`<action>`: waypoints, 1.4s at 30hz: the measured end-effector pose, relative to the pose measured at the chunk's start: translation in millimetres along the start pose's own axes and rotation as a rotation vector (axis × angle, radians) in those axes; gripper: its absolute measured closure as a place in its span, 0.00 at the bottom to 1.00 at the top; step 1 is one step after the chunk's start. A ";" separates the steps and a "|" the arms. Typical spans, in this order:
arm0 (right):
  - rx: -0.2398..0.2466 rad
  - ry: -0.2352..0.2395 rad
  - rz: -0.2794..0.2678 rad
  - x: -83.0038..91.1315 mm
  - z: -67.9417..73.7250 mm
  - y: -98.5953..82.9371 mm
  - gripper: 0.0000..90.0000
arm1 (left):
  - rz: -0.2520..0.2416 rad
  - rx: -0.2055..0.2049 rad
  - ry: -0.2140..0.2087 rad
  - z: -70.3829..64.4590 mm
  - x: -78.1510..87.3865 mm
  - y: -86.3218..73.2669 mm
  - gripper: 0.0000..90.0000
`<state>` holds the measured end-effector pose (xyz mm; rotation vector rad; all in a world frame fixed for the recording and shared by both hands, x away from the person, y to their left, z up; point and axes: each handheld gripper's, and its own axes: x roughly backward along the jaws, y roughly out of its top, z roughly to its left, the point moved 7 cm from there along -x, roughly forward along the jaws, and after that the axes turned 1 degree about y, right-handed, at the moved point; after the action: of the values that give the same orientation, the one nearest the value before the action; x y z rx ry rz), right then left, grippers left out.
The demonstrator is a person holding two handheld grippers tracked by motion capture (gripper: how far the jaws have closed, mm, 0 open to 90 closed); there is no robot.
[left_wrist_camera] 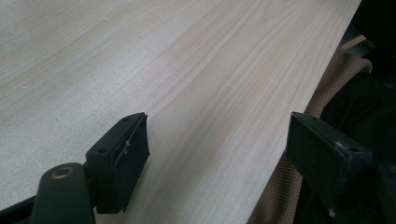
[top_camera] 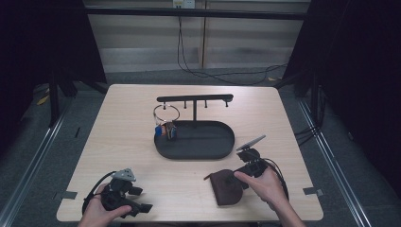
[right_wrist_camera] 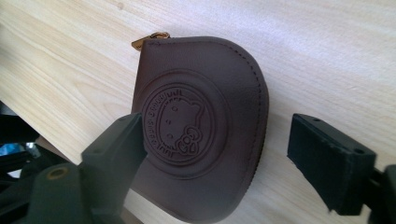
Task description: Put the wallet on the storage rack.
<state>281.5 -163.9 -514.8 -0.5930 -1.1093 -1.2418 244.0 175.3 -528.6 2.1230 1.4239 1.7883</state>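
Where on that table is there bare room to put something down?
The widest bare wood lies left of the black tray, from the far edge down toward the left gripper. A bare strip also runs between the tray and both hands. Right of the tray is narrower. It is crowded near the right gripper over the brown pouch, and at the keys hanging from the rack.

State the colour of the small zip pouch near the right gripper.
Dark brown pouch with an embossed round emblem; clearest in the right gripper view.

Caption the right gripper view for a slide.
Open right gripper poised over a brown embossed coin pouch lying on the wooden table.
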 end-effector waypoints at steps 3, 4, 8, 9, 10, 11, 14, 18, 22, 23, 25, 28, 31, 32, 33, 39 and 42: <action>-0.017 0.020 0.015 -5.8 -0.7 -2.0 0.24 | 0.009 -0.004 0.002 -0.9 -0.6 -0.5 0.24; -0.023 0.017 0.024 -7.2 -0.9 -2.8 0.25 | 0.011 -0.010 0.002 -0.9 -0.4 -0.6 0.24; -0.032 0.013 0.047 -16.2 -2.2 -5.3 0.30 | 0.009 -0.006 0.007 -0.5 -1.1 -0.6 0.24; -0.050 0.018 0.052 -17.2 -2.0 -5.6 0.30 | 0.009 -0.006 0.007 -0.5 -1.1 -0.6 0.24; -0.050 0.018 0.052 -17.2 -2.0 -5.6 0.30 | 0.008 -0.002 0.009 -0.7 -1.6 -0.6 0.24; -0.068 0.039 0.053 -18.0 -3.3 -5.7 0.30 | 0.009 -0.003 0.006 -0.8 -1.9 -0.7 0.25; -0.073 0.045 0.037 -18.7 -3.6 -5.5 0.31 | 0.017 -0.011 0.004 -1.1 -2.1 -1.0 0.25; -0.074 0.033 0.031 -19.2 -2.0 -5.5 0.33 | 0.021 -0.011 0.011 -1.0 -2.6 -1.2 0.26; -0.076 0.029 0.038 -19.0 -1.9 -5.3 0.34 | 0.020 -0.012 0.010 -1.2 -2.6 -1.1 0.26; -0.081 0.031 0.042 -18.7 -2.1 -5.2 0.35 | 0.021 -0.013 0.009 -1.3 -2.6 -1.1 0.26; -0.082 0.032 0.042 -18.7 -2.3 -5.1 0.36 | 0.022 -0.012 0.010 -0.7 -2.6 -1.3 0.26; -0.095 0.035 0.038 -15.6 -5.0 -3.0 0.45 | 0.023 -0.013 0.003 -1.2 -2.6 -1.5 0.26; -0.105 0.042 0.039 -14.1 -6.7 -1.9 0.49 | 0.018 -0.007 -0.001 -1.7 -2.8 -1.3 0.26; -0.103 0.040 0.043 -13.7 -7.0 -1.3 0.50 | 0.015 -0.007 -0.002 -1.5 -2.5 -1.3 0.26; -0.101 0.033 0.046 -13.3 -6.1 -0.9 0.50 | 0.015 -0.007 -0.002 -1.5 -2.5 -1.3 0.26; -0.079 0.007 0.045 -8.5 -6.1 2.6 0.62 | 0.020 -0.013 -0.011 -2.2 -3.2 -1.7 0.25; -0.067 0.003 0.054 -7.8 -4.9 3.8 0.65 | 0.040 -0.026 -0.015 -2.0 -3.4 -2.7 0.25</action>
<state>287.2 -163.6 -523.0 -0.6673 -1.0455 -1.2371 241.0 173.7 -532.0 2.1623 1.3575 1.7904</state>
